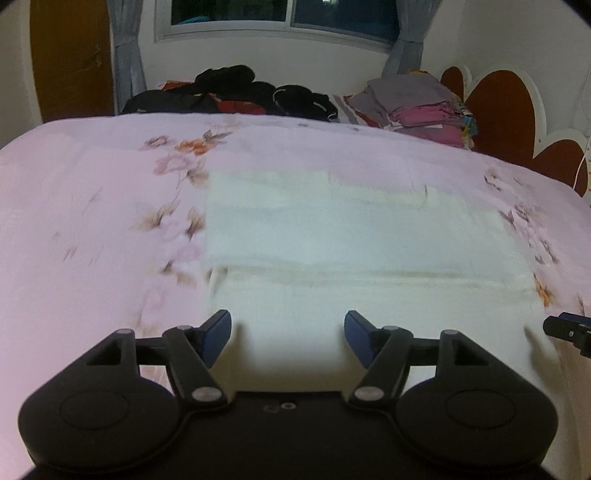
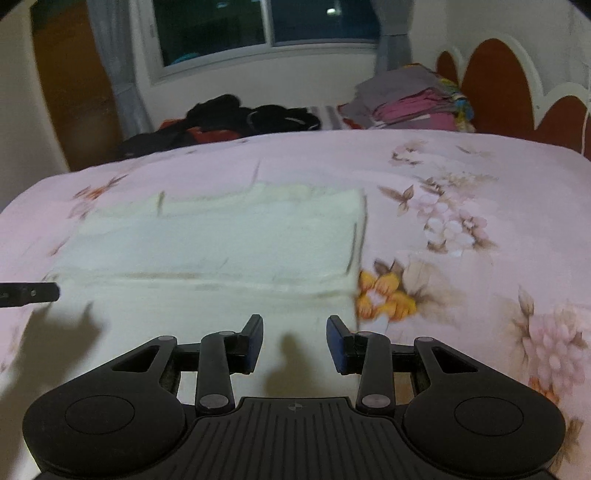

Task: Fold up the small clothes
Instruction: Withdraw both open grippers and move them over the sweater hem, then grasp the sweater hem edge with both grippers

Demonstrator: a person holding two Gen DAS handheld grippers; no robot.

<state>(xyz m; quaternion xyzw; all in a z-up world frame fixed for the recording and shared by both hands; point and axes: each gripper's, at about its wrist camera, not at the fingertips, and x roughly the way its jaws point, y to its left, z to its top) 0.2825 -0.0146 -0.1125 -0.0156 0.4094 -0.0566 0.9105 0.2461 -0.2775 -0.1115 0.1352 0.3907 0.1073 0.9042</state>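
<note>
On the pink floral bedspread (image 1: 92, 206) a folded white garment (image 1: 332, 236) lies flat beneath both empty, spread grippers, the left gripper (image 1: 287, 338) over its near-left part in the left view, the right gripper (image 2: 294, 341) over its near-right corner in the right view.

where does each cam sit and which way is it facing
Left wrist: on the left claw, facing across the bed to the window; its open fingers show.
Right wrist: on the right claw, facing likewise; its open fingers show.
Shared: white cloth, clothes pile; each glimpses the other claw.
</note>
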